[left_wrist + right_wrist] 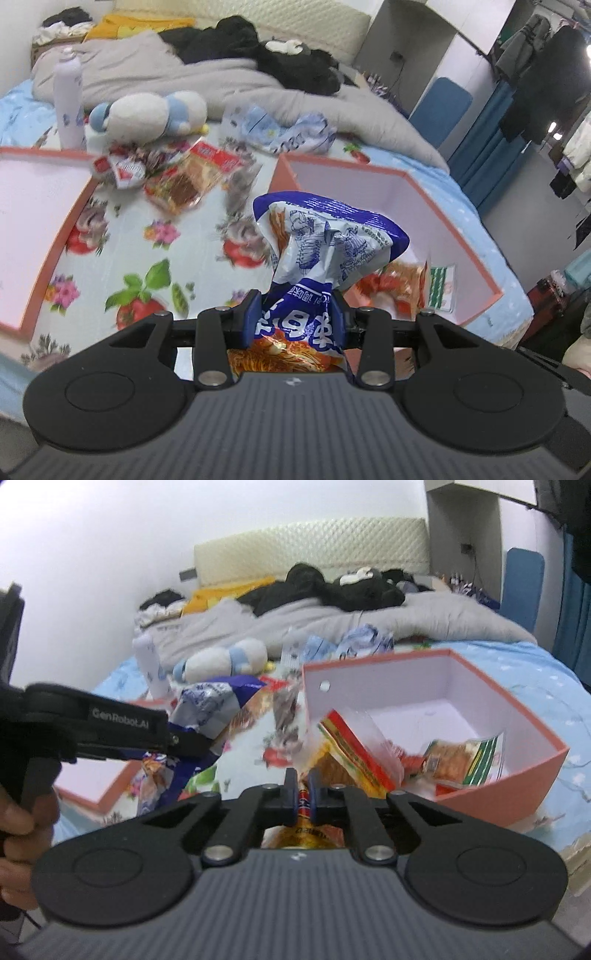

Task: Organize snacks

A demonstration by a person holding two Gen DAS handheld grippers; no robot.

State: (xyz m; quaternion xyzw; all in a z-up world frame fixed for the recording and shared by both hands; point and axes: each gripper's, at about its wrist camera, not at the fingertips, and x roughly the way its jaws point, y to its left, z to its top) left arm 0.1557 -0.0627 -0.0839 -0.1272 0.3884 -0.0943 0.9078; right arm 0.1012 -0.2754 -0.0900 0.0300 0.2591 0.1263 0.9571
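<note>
Floral bedsheet [122, 236] carries two pink boxes and loose snacks. Left gripper [295, 314] clamps a blue noodle packet [325, 236] beside the right-hand pink box [491, 291]; right gripper [300, 794] pinches a yellow-red snack packet [351, 753] at that box's corner. Thin film might slip out. Only the left view shows the remaining snack pile [177, 173] clearly

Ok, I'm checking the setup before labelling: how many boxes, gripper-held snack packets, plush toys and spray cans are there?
Boxes: 2 (left box, right box)
Held snack packets: 2 (blue-and-white packet, red-and-yellow packet)
Plush toys: 1 (plush toy)
Spray cans: 1 (spray can)
Total: 6
</note>
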